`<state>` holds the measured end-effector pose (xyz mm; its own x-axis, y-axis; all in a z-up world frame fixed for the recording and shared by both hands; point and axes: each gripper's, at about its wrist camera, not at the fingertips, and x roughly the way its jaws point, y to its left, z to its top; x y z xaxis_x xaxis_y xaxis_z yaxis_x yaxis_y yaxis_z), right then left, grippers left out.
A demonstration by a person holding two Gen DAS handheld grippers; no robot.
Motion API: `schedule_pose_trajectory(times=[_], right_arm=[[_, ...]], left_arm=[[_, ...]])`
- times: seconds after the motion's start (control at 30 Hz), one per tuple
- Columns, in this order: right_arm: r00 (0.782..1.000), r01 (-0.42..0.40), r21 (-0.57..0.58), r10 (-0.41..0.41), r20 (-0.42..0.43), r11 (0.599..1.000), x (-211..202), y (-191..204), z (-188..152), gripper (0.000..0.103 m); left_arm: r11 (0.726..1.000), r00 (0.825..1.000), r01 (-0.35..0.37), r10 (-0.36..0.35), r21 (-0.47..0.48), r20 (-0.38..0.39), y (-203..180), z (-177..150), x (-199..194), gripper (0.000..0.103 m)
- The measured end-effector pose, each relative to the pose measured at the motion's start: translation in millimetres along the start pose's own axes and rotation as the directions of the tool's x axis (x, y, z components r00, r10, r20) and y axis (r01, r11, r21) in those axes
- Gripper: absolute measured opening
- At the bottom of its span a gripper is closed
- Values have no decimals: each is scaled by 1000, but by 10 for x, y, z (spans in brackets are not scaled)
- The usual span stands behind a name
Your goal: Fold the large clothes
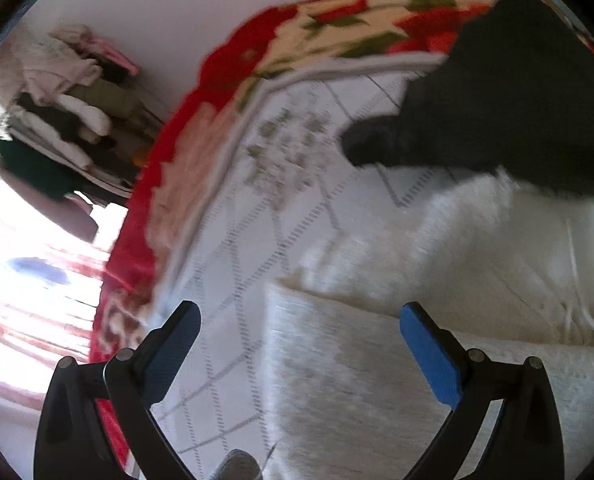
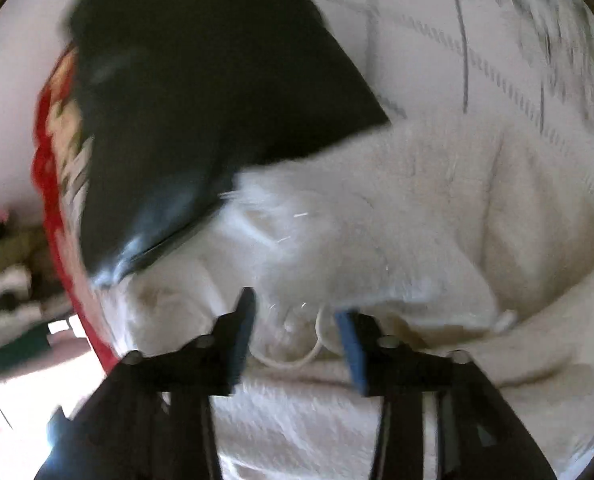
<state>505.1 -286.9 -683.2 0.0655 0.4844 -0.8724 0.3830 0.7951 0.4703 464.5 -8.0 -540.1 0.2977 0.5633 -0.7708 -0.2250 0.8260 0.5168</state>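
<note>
A white fluffy garment [image 2: 397, 208] with a drawstring cord [image 2: 293, 360] lies bunched on the bed. A black garment [image 2: 201, 92] lies folded just beyond it, overlapping its far edge. My right gripper [image 2: 297, 304] hovers low over the white garment's collar area. Its jaws stand apart, the cord loop and fluffy cloth lie between them, and the pads do not press on anything. In the left wrist view my left gripper [image 1: 300, 312] is wide open above the white garment's [image 1: 377, 360] near edge, holding nothing. The black garment [image 1: 497, 92] lies at upper right.
The bed has a white patterned sheet [image 1: 281, 184] over a red floral blanket [image 1: 233, 60] whose edge curves along the left. Beyond the bed edge, stacked clothes [image 1: 65, 112] sit against the wall. Bright light washes out the floor at lower left.
</note>
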Motion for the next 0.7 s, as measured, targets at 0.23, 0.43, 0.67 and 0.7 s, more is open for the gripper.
schedule_pose_trajectory(times=[0.23,0.43,0.67,0.7], right_arm=[[960,-156,-150,114,-257,976,620,320,-204,53],[947,-58,-300,-43,-319,952,1172,632,-132,53],[925,-48,-338,-85,-369,940,1352,907,-249,46],[930,-54,-329,-73,-361,943,1387,860,-220,44]], left_arm=[[1000,998,-16,15,-15,-60,43,-33,278,103],[1000,998,-18,19,8,-65,-18,-80,361,103],[1000,995,-5,6,6,-95,-33,-115,453,103],[1000,995,-4,5,6,-96,-30,-113,453,103]])
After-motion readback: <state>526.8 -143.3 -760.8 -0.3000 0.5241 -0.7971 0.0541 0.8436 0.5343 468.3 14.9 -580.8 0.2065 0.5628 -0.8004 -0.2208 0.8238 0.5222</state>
